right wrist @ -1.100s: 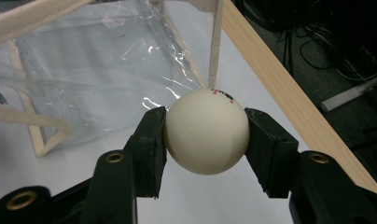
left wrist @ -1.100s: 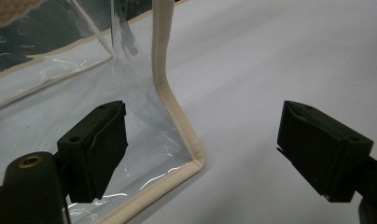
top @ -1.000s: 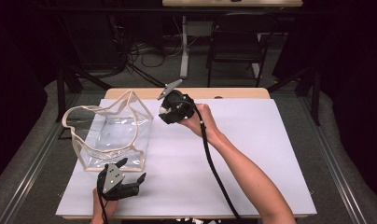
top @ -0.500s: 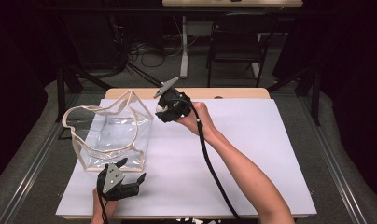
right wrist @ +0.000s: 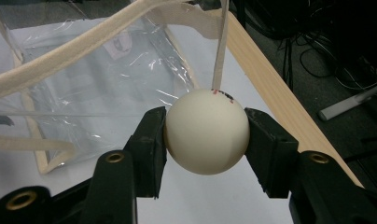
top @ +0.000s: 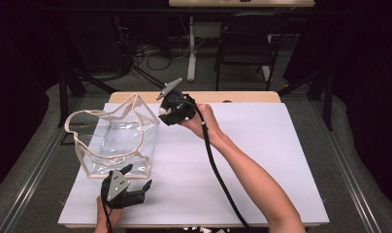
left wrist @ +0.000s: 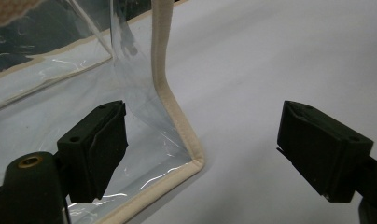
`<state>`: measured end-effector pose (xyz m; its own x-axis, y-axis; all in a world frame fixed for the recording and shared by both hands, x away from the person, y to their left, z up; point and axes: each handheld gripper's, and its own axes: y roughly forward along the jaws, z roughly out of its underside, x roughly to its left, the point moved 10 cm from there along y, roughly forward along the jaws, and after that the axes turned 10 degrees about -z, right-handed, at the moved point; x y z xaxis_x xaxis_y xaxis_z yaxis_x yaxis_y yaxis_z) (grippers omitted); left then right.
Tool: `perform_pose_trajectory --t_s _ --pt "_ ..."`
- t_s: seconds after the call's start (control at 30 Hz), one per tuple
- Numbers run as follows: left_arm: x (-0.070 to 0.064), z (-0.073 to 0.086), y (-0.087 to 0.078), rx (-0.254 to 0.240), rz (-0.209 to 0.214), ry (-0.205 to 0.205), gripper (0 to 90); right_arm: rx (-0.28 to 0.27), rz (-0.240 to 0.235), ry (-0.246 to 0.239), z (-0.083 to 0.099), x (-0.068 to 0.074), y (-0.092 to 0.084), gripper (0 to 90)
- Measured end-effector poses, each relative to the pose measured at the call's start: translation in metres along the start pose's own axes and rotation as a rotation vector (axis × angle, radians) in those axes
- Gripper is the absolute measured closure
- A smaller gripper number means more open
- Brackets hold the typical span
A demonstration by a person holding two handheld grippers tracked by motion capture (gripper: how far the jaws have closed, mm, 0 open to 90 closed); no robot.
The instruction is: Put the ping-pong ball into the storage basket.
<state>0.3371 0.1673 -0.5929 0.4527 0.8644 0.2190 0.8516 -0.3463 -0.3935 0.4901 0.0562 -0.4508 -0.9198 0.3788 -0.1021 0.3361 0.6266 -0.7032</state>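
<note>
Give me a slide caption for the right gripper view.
Right gripper clamps a white ball beside the clear bag.

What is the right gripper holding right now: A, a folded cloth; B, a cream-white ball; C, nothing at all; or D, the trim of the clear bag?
B: in the right gripper view, the right gripper has both jaws pressed against the sides of a cream-white ball, just short of the clear bag.
</note>
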Motion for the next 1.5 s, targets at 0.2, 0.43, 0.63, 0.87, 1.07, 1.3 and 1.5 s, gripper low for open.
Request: perform_pose_trajectory --t_s 0.2,0.43,0.63,0.87,1.07,1.3,1.5 --pt "0.001 0.000 0.000 -0.002 -0.001 -0.001 16.1 -0.006 -0.001 -0.004 -0.005 0.000 -0.001 50.9" --pt "0.001 0.000 0.000 0.000 -0.002 0.000 16.1 -0.007 -0.001 -0.016 -0.012 0.001 0.000 50.9" --pt "0.001 0.000 0.000 0.000 -0.001 0.000 16.1 -0.011 -0.002 -0.017 -0.016 0.001 0.000 50.9" --pt "0.001 0.000 0.000 0.000 -0.001 0.001 16.1 -0.019 0.001 -0.023 -0.022 0.002 -0.001 50.9" --pt "0.001 0.000 0.000 0.000 0.000 0.001 16.1 -0.023 0.001 -0.034 -0.029 0.003 -0.002 50.9" --pt "0.001 0.000 0.000 0.000 -0.001 0.001 16.1 -0.030 -0.001 -0.043 -0.036 0.007 -0.001 50.9" --pt "0.001 0.000 -0.001 0.000 -0.001 -0.001 16.1 -0.032 -0.001 -0.047 -0.041 0.009 -0.001 50.9"
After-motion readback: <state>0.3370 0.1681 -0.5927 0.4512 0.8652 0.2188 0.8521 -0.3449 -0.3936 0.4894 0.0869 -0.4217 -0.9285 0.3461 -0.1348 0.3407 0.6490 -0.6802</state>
